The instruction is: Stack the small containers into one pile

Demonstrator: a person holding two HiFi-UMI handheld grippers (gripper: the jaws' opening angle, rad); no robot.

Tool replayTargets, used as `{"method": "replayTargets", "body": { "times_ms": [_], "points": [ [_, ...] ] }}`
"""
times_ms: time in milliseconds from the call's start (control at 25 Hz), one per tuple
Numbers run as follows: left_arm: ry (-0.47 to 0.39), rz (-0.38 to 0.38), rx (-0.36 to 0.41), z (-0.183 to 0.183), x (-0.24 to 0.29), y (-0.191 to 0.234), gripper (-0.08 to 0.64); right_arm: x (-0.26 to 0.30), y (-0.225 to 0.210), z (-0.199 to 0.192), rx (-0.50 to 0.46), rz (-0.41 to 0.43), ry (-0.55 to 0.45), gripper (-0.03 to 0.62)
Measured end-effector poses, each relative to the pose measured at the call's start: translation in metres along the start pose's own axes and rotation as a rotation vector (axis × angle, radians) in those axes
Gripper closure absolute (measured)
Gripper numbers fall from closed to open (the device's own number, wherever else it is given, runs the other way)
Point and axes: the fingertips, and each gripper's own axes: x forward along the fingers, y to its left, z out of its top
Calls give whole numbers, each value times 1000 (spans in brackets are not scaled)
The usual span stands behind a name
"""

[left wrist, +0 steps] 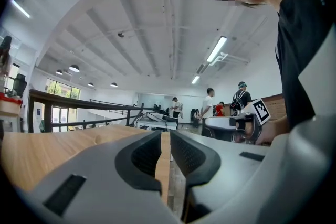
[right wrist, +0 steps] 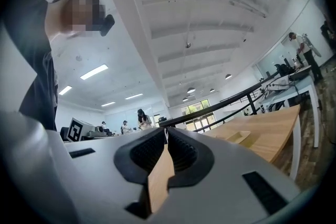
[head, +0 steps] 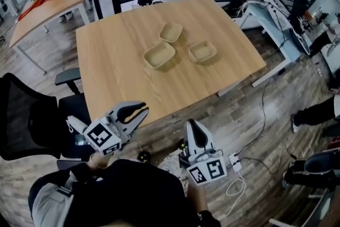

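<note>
Your black top (head: 133,194) fills the bottom of the head view, and right past it are both tools. Your grey left gripper (head: 143,109), marker cube on its back, sits at the near edge of the light wooden tabletop (head: 117,66) and points roughly level across it. It's closed, jaws together with nothing between them. Your grey right gripper (head: 192,124) is just off that same edge, over the wood-plank floor (head: 239,109), and it's closed on nothing too.

All three small beige shallow containers are out toward the far middle of the tabletop, well apart from both grippers. You've got the far container (head: 171,32), the left container (head: 159,55) just in front of it, and the right container (head: 202,51) beside that one. They sit close together, hollow side up, each on the wood by itself, none nested in another.

Off to your left there's a black mesh office chair (head: 24,119), and a white power strip (head: 234,162) lies on the floor near your right gripper.
</note>
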Motion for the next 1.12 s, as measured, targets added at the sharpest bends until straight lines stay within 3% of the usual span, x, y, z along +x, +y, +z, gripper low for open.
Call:
{"method": "replayTargets", "body": {
  "times_ms": [160,840,1120],
  "points": [
    [-11,43,-55,2,23,5,518,12,-26,13,10,65,-10,561],
    [-10,281,-2,26,109,24,518,61,-122,44,29,287,-3,561],
    [1,336,11,32,141,19,518,66,-156,56,51,346,20,561]
  ]
}}
